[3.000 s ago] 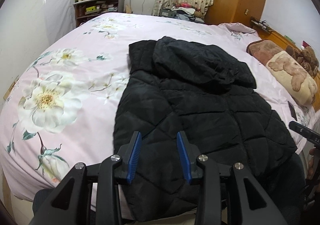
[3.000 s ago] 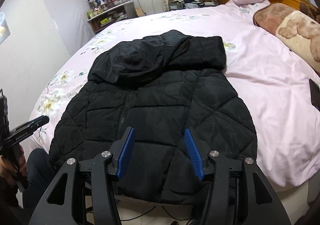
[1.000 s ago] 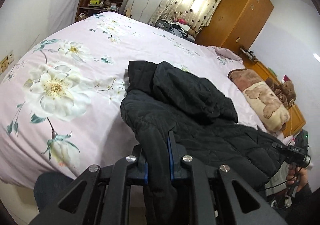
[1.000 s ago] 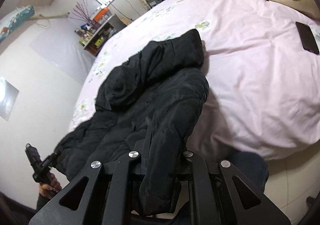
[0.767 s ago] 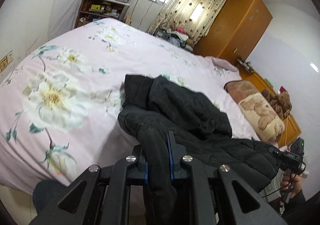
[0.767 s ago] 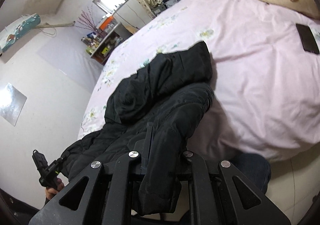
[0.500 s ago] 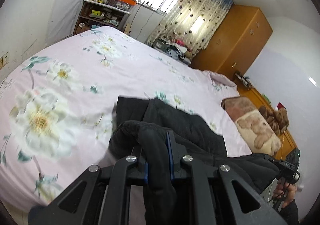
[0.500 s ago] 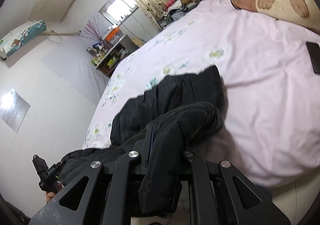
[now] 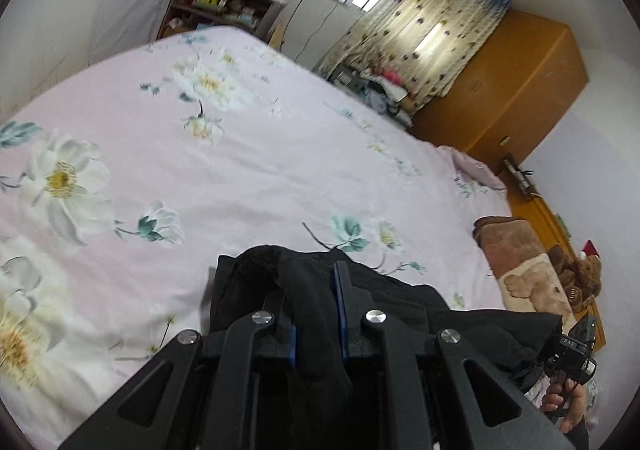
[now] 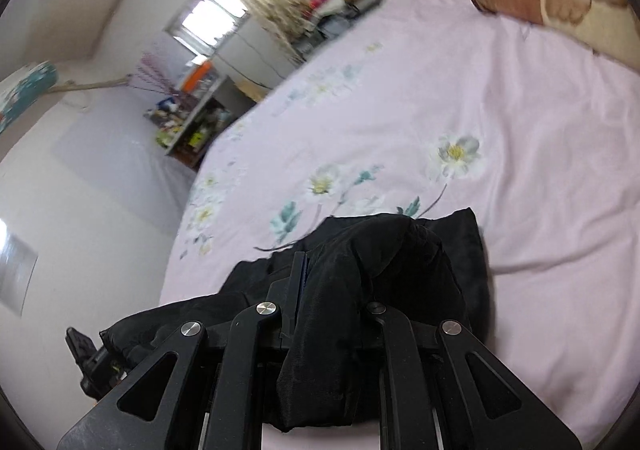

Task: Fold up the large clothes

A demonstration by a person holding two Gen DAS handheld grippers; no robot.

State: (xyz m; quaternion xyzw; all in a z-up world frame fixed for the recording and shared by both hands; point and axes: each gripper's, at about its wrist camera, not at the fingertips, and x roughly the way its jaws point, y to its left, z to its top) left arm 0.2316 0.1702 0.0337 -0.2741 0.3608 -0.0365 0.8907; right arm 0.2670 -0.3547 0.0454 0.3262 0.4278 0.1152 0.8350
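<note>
Black jacket (image 9: pixel 400 302) hem carried further up pink bed (image 9: pixel 240 170), left gripper (image 9: pixel 316 310) and right gripper (image 10: pixel 332 290) each seemingly pinching it

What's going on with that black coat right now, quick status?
Left gripper and right gripper both clamped on black coat. Coat bunched over pink bedspread. Nothing in the way.

You see a plain black jacket (image 9: pixel 472 324) on a pale pink bed sheet (image 9: pixel 248 178) printed with white flowers and teal leaves. The hand-held gripper (image 9: pixel 316 314) is black with blue pads. The wardrobe (image 9: pixel 520 90) is orange-brown and the curtain (image 9: pixel 420 38) cream with dark spots.
</note>
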